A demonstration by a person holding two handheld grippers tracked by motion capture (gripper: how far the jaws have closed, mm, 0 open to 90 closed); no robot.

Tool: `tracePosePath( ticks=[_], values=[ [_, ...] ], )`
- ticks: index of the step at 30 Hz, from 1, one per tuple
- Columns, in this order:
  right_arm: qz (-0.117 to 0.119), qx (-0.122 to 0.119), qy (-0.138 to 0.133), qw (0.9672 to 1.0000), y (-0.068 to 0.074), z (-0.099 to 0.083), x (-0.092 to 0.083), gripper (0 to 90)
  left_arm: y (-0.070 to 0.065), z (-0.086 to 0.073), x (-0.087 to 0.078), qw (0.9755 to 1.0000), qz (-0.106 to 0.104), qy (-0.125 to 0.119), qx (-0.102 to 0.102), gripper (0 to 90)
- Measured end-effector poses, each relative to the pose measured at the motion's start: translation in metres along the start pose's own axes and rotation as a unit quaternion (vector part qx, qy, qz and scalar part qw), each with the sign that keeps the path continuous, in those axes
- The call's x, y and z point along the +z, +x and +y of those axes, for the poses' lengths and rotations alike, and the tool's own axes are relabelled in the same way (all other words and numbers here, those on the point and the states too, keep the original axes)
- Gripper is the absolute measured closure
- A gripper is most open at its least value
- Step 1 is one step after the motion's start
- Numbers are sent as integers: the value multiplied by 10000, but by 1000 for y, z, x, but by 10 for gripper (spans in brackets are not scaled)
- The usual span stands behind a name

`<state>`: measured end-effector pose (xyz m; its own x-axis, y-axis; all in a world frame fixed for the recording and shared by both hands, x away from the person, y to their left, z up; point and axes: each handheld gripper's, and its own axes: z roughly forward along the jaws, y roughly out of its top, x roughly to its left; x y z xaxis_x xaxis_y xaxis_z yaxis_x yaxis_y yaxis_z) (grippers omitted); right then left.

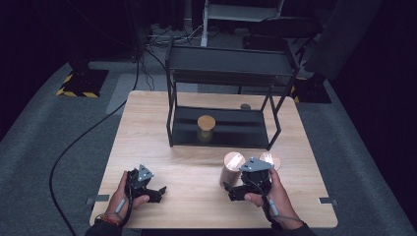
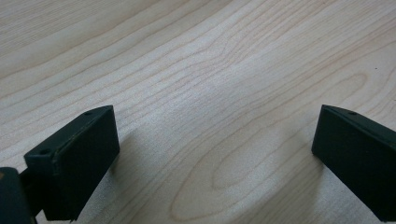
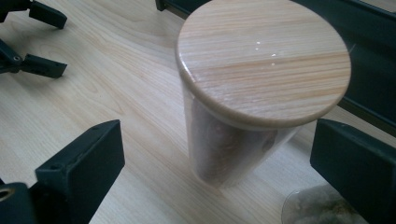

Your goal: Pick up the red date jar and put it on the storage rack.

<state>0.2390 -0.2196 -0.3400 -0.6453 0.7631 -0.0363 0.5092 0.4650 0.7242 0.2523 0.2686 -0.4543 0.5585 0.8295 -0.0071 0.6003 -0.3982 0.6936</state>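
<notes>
High view, left to right: the left gripper [image 1: 158, 191] rests on the table [image 1: 196, 206], jaws wide and empty. Right of it, the right gripper [image 1: 232, 192] sits just beside a lidded jar [image 1: 231, 169], jaws wide, not yet gripping it. A second jar [image 1: 270, 159] stands behind. One jar [image 1: 206, 127] already sits on the lower shelf of the rack [image 1: 223, 129]; judged so, two remain to be shelved.

The left gripper [image 2: 212, 158] hung low over the pale wooden table [image 2: 201, 70], its two black jaws standing wide apart with only bare wood grain between them. Each jaw cast a soft shadow on the table just beside it.
</notes>
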Motion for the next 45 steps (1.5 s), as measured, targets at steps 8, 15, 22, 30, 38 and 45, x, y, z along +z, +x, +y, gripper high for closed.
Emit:
tracePosePath(
  ticks=[8,15,22,30,38,45],
  values=[
    [-36,-13,79,10000,-3,6,6,30,0,0,0,10000,1,-1,1,5],
    [-54,36,53,10000,-6,10,9,45,0,0,0,10000,0,1,-3,5],
    [-50,-102,200,9997,-7,19,16,47,0,0,0,10000,-1,2,-2,5],
    [-56,-303,455,9985,-10,37,27,62,0,0,0,10000,-2,1,-4,5],
    [207,-371,829,9957,-22,54,43,179,0,0,0,10000,-2,2,-2,5],
    [275,-314,840,9956,-28,55,43,230,0,0,0,10000,-2,3,-3,5]
  ],
)
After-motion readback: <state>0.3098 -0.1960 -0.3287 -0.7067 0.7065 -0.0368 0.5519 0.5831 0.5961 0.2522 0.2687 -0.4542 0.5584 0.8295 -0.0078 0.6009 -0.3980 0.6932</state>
